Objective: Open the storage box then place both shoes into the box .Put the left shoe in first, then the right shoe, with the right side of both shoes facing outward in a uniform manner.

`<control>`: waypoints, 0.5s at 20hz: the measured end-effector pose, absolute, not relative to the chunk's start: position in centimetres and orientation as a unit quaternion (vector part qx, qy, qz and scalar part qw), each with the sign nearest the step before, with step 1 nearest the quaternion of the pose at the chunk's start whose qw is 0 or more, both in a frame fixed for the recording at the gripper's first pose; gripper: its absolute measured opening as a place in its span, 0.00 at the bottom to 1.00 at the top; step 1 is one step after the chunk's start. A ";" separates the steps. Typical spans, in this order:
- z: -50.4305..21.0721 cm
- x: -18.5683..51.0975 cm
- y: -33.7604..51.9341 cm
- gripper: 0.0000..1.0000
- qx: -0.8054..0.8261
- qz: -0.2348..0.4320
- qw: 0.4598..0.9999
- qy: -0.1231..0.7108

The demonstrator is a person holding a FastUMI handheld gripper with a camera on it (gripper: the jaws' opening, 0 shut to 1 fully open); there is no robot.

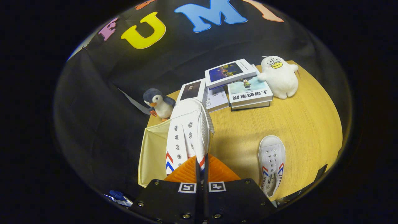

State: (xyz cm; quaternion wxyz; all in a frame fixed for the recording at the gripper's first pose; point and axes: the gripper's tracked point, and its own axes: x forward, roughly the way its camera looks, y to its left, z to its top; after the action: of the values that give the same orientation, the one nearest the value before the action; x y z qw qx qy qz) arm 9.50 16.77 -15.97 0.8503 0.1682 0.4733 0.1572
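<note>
Fingers (pixel 201 174) are clamping the held shoe (pixel 186 133) by its heel edge at lower centre, over the open storage box (pixel 152 149), risking slip from that thin grip; second shoe (pixel 272 161) is lying lower right on the surface (pixel 304 124).

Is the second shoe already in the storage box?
No. The second shoe lies on the wooden table, apart from the storage box, while the gripper grips the other shoe.

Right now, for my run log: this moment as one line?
tongs: shut on held shoe | held shoe: above open storage box | second shoe: on table
</note>
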 end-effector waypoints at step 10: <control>-17.6 9.1 26.1 0.00 0.120 0.186 0.847 0.483</control>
State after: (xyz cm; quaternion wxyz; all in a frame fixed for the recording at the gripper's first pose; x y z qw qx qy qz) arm 9.13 26.07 -17.57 0.8471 0.1204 0.4830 0.1861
